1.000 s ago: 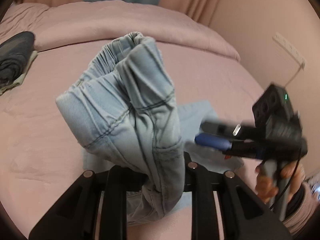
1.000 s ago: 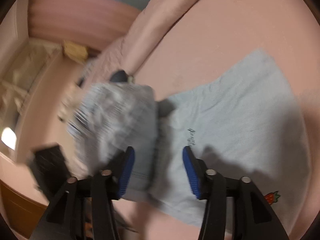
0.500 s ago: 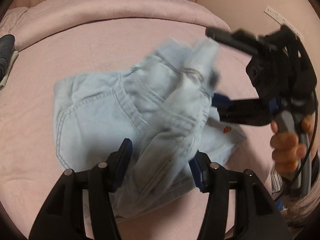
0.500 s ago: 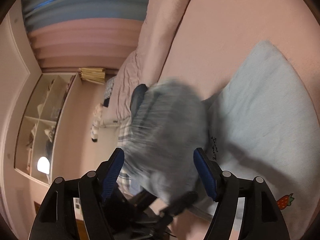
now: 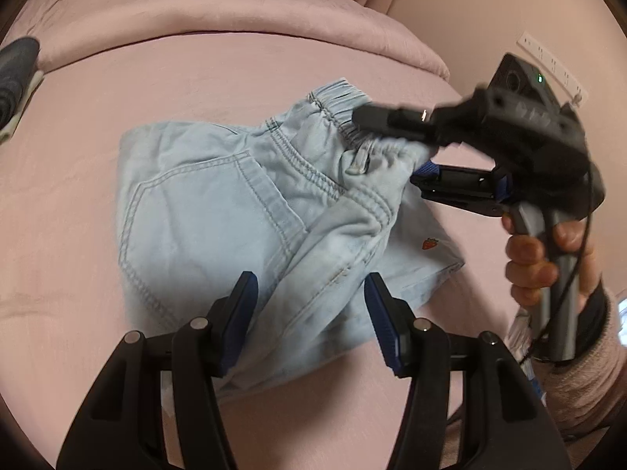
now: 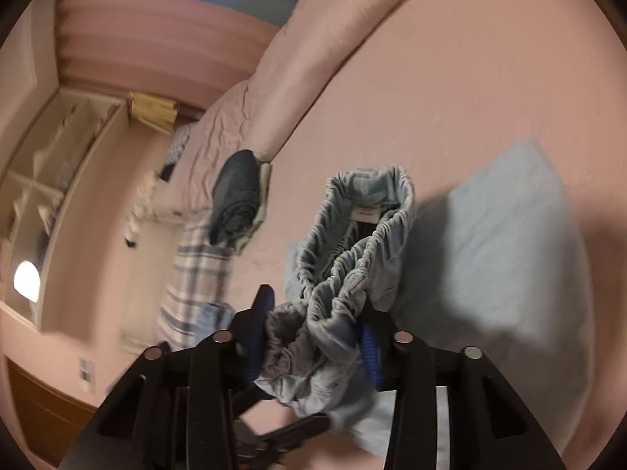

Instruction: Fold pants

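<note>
**Q:** Foreground of the left wrist view: what does it contain?

**A:** Left gripper [image 5: 309, 313], its two blue-padded fingers [image 5: 239, 313] spread apart. A fold of the light blue denim pants [image 5: 219, 211] runs up between them, but neither pad presses on the cloth, so the pants are released on this side.

**Q:** Where do the pants lie?

**A:** On the pink bed sheet [image 5: 70, 211], folded over, with a back pocket facing up. They rest partly on a pale blue garment with a small strawberry mark [image 5: 429, 243], whose corner sticks out to the right.

**Q:** And the right gripper?

**A:** Right gripper [image 5: 395, 149] reaches in from the right side of the same view, held by a hand [image 5: 548, 258] in a pink fuzzy sleeve [image 5: 580, 384]. Its jaws have just been closing. In the right wrist view the gripper [image 6: 313, 329] is clamped on the gathered elastic waistband [image 6: 352, 258], which bunches between the blue pads and rises in front of the camera; a white label [image 6: 366, 211] shows inside the band.

**Q:** What lies farther back?

**A:** Beyond the pants, the pale blue garment [image 6: 501, 235] spreads flat on the sheet. A folded dark garment [image 6: 235, 196] sits on a pale cloth well apart, near the rolled pink duvet [image 5: 219, 11] at the head of the bed. Curtains [image 6: 164, 31] and open shelves [image 6: 51, 164] form the blurred background.
</note>
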Demonstrator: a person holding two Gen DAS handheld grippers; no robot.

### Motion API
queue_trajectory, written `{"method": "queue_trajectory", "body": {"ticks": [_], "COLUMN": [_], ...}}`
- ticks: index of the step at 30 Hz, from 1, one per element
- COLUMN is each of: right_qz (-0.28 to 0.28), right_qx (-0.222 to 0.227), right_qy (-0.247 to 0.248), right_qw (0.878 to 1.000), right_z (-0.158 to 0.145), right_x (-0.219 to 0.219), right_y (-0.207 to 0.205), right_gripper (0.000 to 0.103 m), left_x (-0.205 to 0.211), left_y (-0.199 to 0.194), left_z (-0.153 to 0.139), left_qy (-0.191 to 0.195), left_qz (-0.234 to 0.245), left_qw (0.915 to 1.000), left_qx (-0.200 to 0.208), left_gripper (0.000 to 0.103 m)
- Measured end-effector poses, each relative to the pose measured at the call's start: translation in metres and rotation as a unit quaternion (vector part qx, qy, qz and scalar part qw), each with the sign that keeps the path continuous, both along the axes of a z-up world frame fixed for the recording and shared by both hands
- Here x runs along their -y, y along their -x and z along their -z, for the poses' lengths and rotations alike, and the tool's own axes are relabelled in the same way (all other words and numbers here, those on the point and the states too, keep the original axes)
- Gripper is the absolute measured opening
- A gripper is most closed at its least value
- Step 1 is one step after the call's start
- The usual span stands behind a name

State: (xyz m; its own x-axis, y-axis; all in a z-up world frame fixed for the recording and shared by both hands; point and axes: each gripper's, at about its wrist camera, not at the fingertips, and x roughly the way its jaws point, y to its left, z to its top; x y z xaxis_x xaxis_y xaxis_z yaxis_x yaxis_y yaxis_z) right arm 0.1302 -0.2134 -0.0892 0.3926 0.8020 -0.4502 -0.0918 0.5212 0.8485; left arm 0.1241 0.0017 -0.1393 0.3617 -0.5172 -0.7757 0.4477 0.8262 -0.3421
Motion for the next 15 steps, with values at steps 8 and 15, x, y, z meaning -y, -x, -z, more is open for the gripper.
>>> {"method": "queue_trajectory", "body": {"ticks": [8,15], "right_qz": [-0.013,-0.012], "right_qx": [0.054,0.087], "right_qy": [0.113,0.136], "right_qw": [0.992,0.987], "right_z": [-0.011,-0.018], "right_x": [-0.007,0.0], "right_y": [0.012,0.025], "right_gripper": [0.027,0.026], "left_x": [-0.037,-0.053], "left_y": [0.016,0.015], "left_z": [-0.013,-0.008], "left_qy": [0.083,0.098], "left_qz": [-0.06,-0.11], "left_qw": [0.9946,0.9879], "left_qx": [-0.019,-0.048], "left_gripper": [0.066,0.066]}}
